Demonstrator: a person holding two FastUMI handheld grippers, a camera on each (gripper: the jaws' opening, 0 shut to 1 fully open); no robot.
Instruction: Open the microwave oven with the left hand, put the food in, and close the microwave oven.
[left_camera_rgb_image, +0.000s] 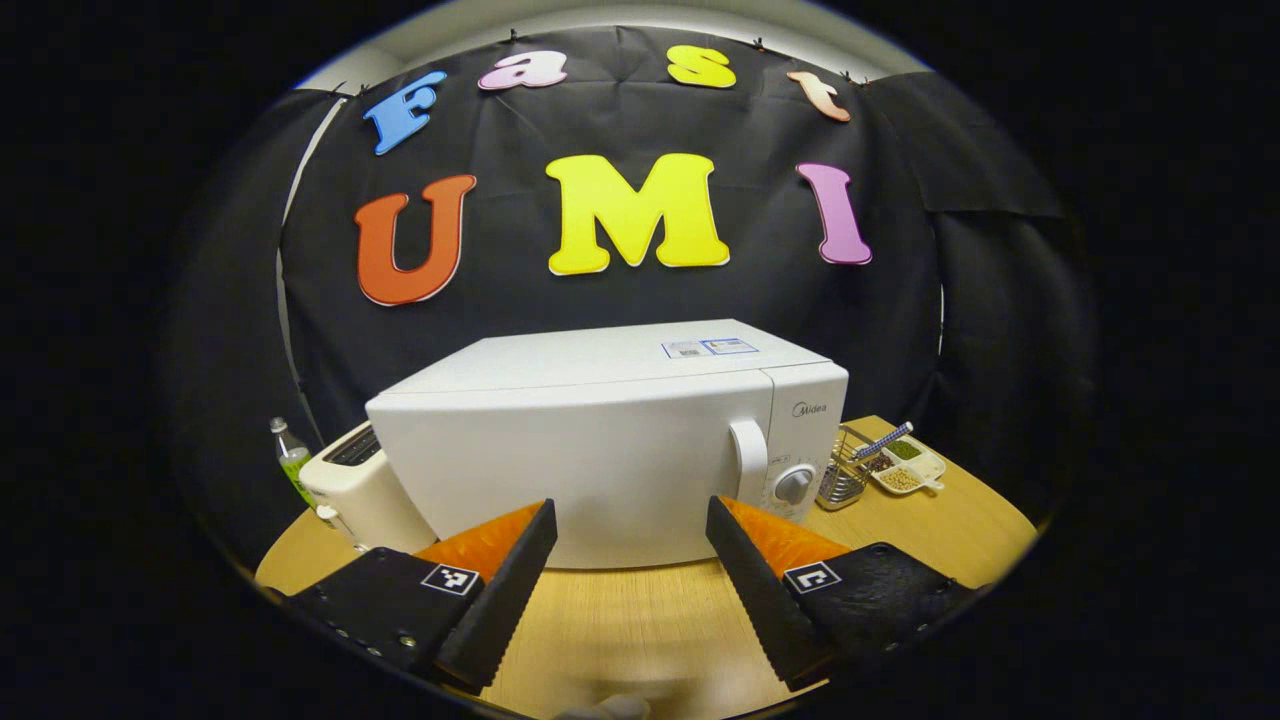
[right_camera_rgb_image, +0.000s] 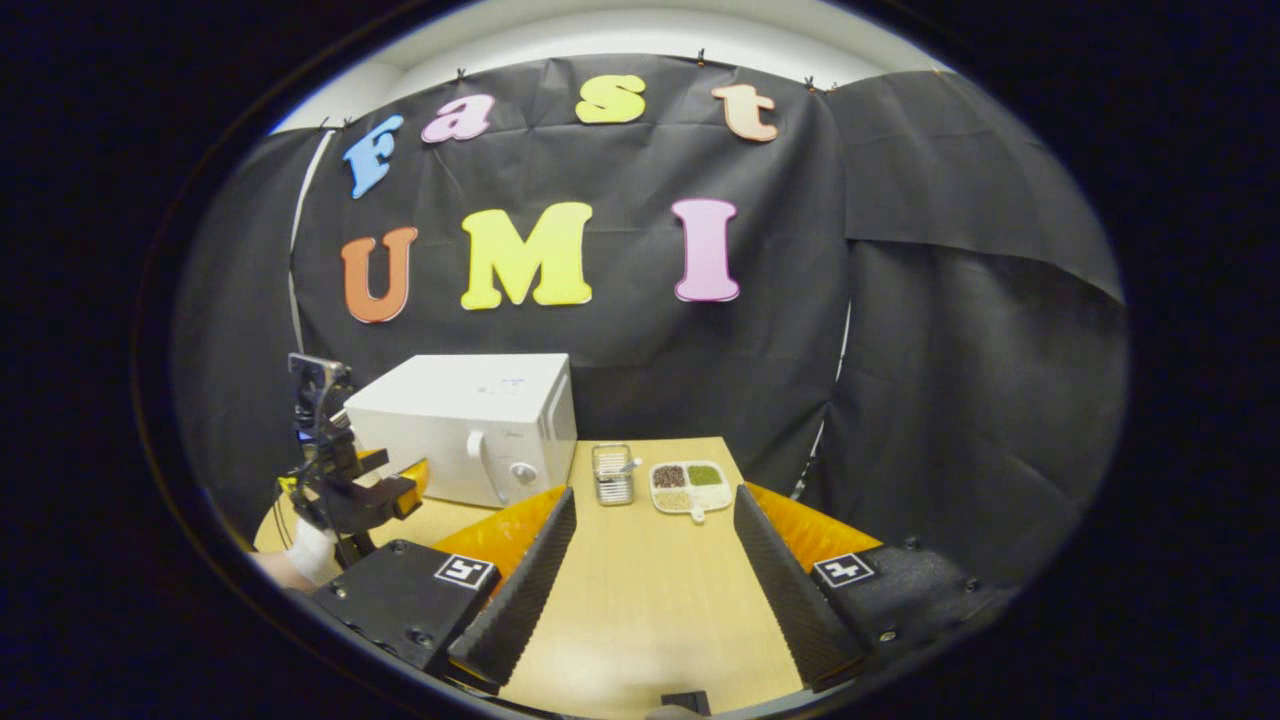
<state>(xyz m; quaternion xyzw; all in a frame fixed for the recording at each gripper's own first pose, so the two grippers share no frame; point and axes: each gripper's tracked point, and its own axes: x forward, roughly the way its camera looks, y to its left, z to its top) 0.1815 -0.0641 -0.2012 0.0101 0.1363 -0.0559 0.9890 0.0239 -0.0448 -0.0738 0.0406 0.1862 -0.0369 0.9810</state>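
Zero steps of the task are complete, judging from the present layout. Nearest in the left gripper view, the left gripper (left_camera_rgb_image: 628, 520) sits at the bottom centre of the frame with its jaws spread wide and nothing between them, above the bare wooden worktop (left_camera_rgb_image: 620, 630). Just beyond it, filling the middle of the frame, stands the white box-shaped microwave oven (left_camera_rgb_image: 600, 440) with its door shut; the white vertical door handle (left_camera_rgb_image: 748, 462) lies right of centre, slightly right of the gap between the fingers, with a round control dial (left_camera_rgb_image: 793, 485) beside it.

Nearest in the right gripper view, the right gripper (right_camera_rgb_image: 653, 515) occupies the bottom centre, also spread wide and empty. Directly ahead of it, at mid-frame, rests the white divided tray of grains and beans (right_camera_rgb_image: 690, 487), which is presumably the food, with a small wire-mesh basket (right_camera_rgb_image: 612, 475) just to its left. Both stand on the worktop to the right of the oven.

Farther back, at the lower left of the left gripper view, a white toaster (left_camera_rgb_image: 355, 485) and a clear plastic bottle (left_camera_rgb_image: 291, 460) stand beside the oven.

Remaining, in order: grip the handle and swing the door open, pick up the tray, place it inside, and shut the door.
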